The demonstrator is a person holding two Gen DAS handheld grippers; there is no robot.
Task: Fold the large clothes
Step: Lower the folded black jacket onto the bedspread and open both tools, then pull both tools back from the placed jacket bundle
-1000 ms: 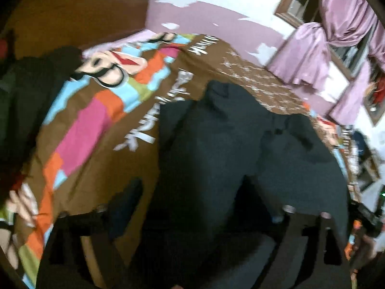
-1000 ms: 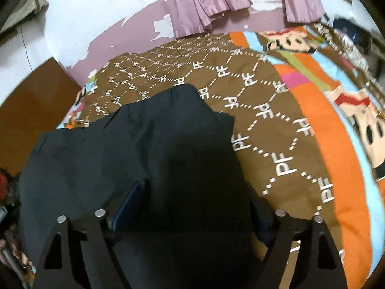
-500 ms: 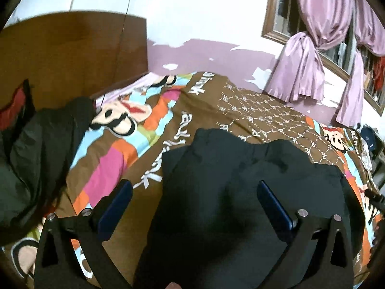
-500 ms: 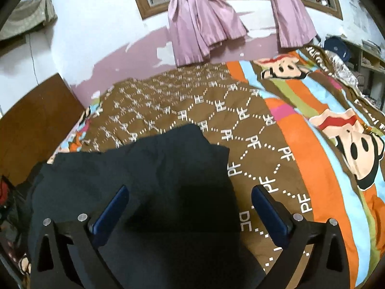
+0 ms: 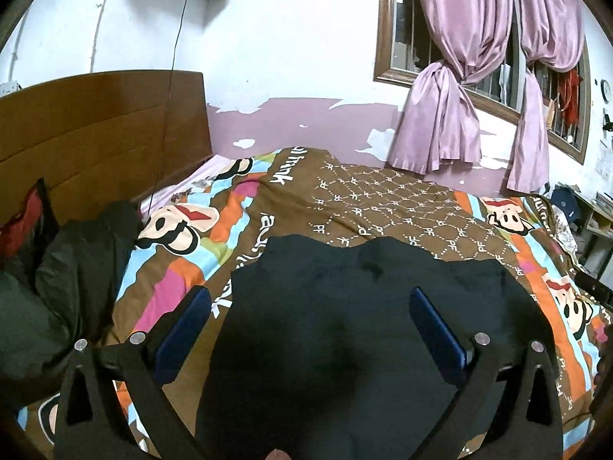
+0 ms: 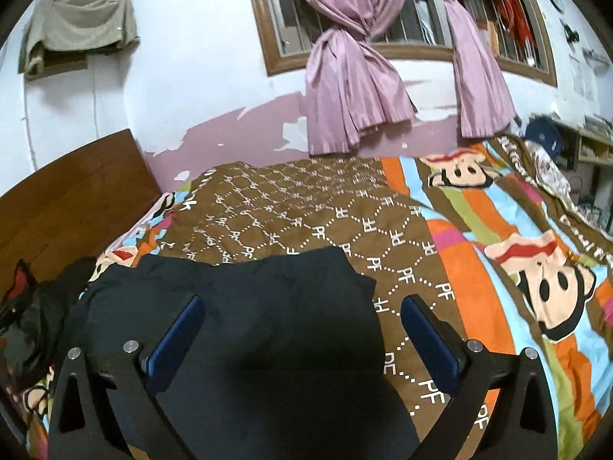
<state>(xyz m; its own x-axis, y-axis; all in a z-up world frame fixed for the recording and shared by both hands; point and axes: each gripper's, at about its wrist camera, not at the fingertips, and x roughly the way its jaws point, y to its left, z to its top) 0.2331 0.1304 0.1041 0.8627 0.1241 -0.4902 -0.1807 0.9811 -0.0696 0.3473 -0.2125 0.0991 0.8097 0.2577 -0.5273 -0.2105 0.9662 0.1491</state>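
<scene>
A large dark navy garment [image 5: 345, 326] [image 6: 249, 326] lies folded flat on the cartoon-print bedspread [image 5: 383, 199] [image 6: 306, 211]. My left gripper [image 5: 310, 299] hangs open above the garment's left part, blue pads wide apart, nothing between them. My right gripper [image 6: 302, 306] hangs open above the garment's right part, its right finger [image 6: 425, 329] over the brown quilted cloth past the garment's edge. Neither gripper touches the cloth.
A heap of dark clothes [image 5: 65, 280] [image 6: 27, 318] lies at the bed's left by the wooden headboard [image 5: 95, 134]. Pink curtains [image 6: 352, 88] hang at the window beyond the bed. Shelves with clutter [image 5: 586, 207] stand at the right.
Both grippers opened wider, let the dark garment go and rose away from it. The views now tilt up, showing more wall and window.
</scene>
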